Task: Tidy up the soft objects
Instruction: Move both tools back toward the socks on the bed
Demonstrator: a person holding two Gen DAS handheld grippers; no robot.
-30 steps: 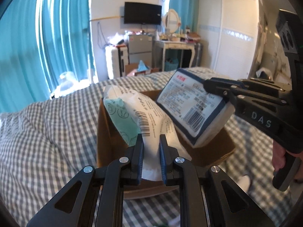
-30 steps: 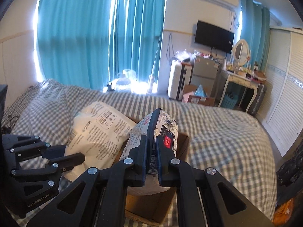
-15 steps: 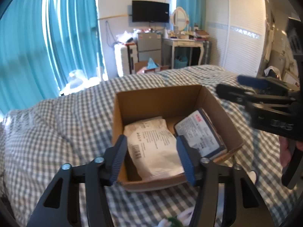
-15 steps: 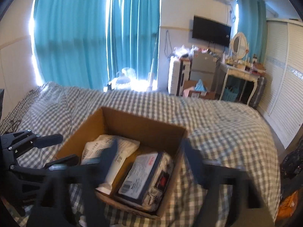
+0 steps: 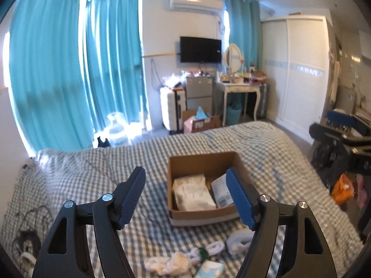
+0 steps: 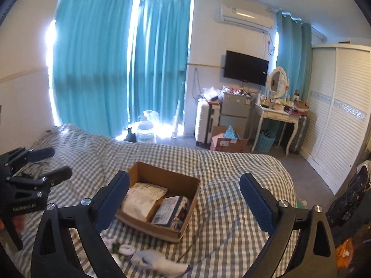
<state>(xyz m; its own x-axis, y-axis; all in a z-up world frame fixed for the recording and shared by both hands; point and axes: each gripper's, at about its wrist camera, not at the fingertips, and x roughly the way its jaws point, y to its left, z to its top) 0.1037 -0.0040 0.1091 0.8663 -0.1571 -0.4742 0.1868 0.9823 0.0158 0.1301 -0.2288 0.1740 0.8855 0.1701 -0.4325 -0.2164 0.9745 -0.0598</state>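
step: next pick | left hand-held gripper (image 5: 185, 197): jaws opening, nothing between | right hand-held gripper (image 6: 185, 202): jaws opening, empty | two packs lie in cardboard box (image 5: 201, 159) | white socks (image 5: 167, 263) on bed (image 5: 81, 173): descend low, pinch mid-bundle

Box (image 5: 201, 162) on bed (image 5: 92, 176), two packs (image 5: 193, 191) side by side inside, socks (image 5: 167, 263) in front

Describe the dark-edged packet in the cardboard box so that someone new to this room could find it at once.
Start at the bed with the grey checked cover and find the open cardboard box on it. Two soft packets lie inside. The one wanted is the dark-edged packet with a printed label and a red patch, on the side nearer the wardrobe; its neighbour, the white packet, is plain and larger.
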